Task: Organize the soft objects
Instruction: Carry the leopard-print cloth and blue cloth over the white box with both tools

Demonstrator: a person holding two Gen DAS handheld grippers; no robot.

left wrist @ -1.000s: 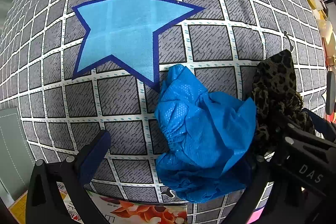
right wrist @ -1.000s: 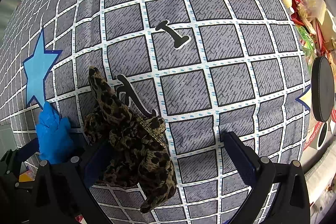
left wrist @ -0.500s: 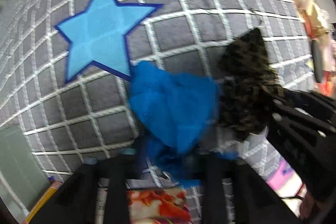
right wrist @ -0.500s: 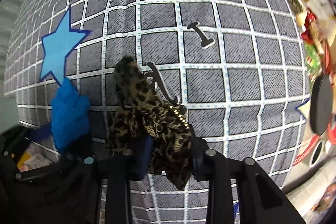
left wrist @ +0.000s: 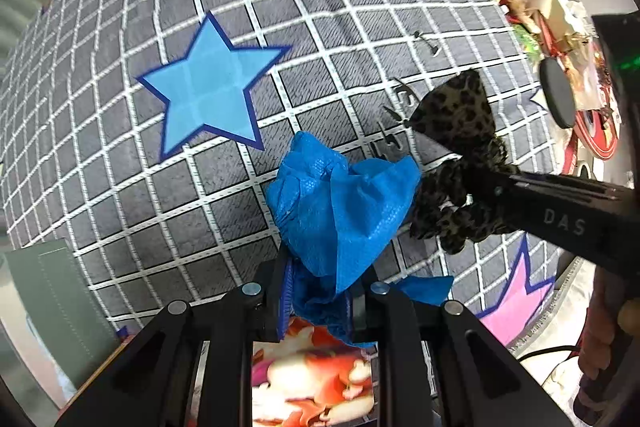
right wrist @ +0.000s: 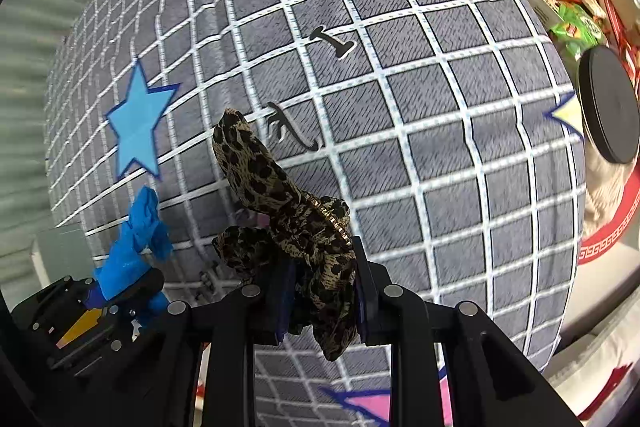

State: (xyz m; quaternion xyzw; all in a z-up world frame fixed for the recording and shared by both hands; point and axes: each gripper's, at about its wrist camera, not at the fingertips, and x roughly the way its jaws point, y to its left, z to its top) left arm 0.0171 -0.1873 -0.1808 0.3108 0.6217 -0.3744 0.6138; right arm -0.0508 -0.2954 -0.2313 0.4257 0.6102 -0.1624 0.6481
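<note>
Left wrist view: the left gripper has its jaws drawn in tight on the lower folds of a crumpled blue cloth, where a second ago they stood wide on either side of it. The bulk of the cloth fans out beyond the fingertips and hangs clear of the grey checked sheet, which now looks farther off, with the blue star patch wholly in frame. At the right edge of this view the right gripper reaches in, a leopard-print cloth bunched at its tip, just beside the blue one.

Right wrist view: the right gripper likewise has its jaws narrowed onto the leopard-print cloth; they too were wide apart a second ago with the cloth lying loose on the sheet between them. One end of the cloth stands up past the fingertips, the other droops below them. The left gripper shows at lower left with the blue cloth.

Judged from these views, both soft items have been secured and raised off the sheet together; what remains is to carry each to its place, which neither view identifies.
</note>
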